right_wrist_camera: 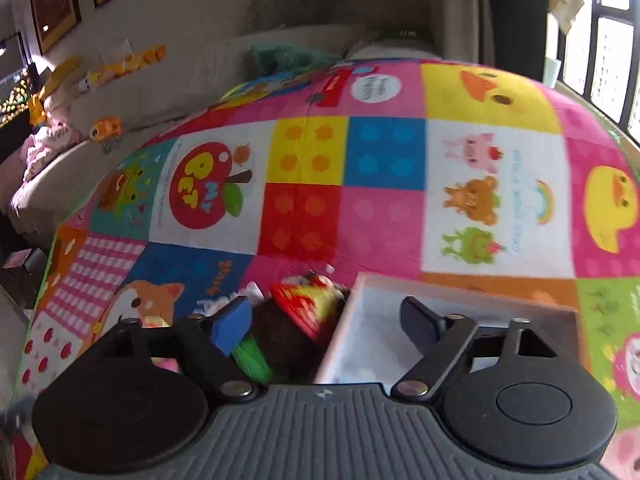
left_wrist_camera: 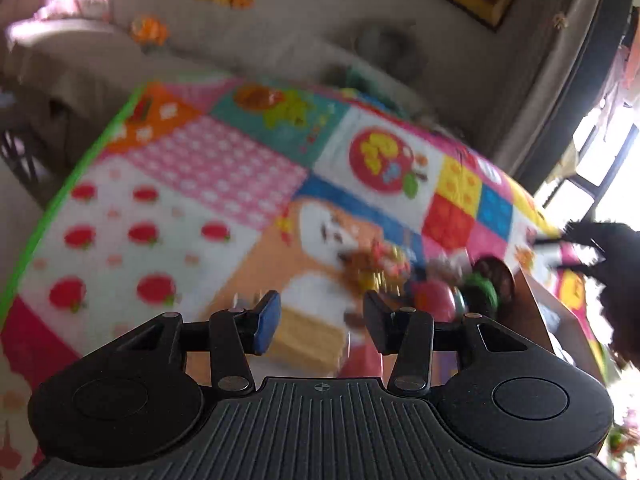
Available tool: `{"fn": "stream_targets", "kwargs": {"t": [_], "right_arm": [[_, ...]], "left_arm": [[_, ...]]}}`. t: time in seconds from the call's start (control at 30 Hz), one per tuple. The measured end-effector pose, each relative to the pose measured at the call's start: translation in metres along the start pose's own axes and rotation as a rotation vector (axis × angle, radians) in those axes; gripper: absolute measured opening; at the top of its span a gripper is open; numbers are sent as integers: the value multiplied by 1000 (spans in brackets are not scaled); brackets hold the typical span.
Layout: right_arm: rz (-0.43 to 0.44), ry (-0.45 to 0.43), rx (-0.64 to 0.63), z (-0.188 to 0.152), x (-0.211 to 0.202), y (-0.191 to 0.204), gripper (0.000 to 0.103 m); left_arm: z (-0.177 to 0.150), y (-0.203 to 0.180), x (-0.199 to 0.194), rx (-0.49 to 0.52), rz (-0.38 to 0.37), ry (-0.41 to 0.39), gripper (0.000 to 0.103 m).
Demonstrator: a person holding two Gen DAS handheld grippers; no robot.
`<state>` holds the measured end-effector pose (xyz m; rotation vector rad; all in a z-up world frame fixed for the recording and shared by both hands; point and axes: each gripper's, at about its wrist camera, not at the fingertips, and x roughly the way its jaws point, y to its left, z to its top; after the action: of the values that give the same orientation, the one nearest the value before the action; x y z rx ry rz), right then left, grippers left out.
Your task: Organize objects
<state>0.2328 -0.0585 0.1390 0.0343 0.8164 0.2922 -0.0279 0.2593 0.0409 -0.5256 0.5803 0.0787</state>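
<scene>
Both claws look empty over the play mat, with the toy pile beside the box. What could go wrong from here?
1. Both views are motion-blurred, so a grab into the toy pile could easily miss or scatter toys across the play mat.
2. The right claw straddles the box wall, so its finger may clip or push the box.
3. The left claw faces the same cluttered pile; both reaching in could collide.

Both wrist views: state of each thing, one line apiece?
Left tongs: open, nothing gripped.
Right tongs: open, empty.
Box: open-topped, on the mat.
Toy pile: loose on the mat beside the box.
Play mat: spread flat.
</scene>
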Motion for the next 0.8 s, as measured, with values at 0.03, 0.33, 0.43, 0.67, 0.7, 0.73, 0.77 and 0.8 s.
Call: {"fn": "stream_targets", "kwargs": {"t": [0.03,0.33,0.43,0.67,0.7,0.73,0.77,0.8], "right_arm": [[-6,25,13,10,17,5,66],[-226,155,-96,20,126,32,35],[-218,179,-130,14,128,33,33],[-114,261,-180,0,110,49,32],[-105,267,-196,-4,106,55,32],[-92,273,-207,-10,101,59,32],[-74,280,-217,-14,97,64,32],[-53,286,-227,-20,92,70,32]], "left_arm": [[-1,1,2,-4,-12,29,50],[6,-29,59,40,-122,105,47],[4,-47,83,82,-150,130,31],[2,-48,70,78,-226,78,31],[3,-45,67,71,-209,68,31],[4,-42,63,62,-193,60,31],[6,-39,62,52,-176,55,31],[8,-36,60,42,-161,52,31]]}}
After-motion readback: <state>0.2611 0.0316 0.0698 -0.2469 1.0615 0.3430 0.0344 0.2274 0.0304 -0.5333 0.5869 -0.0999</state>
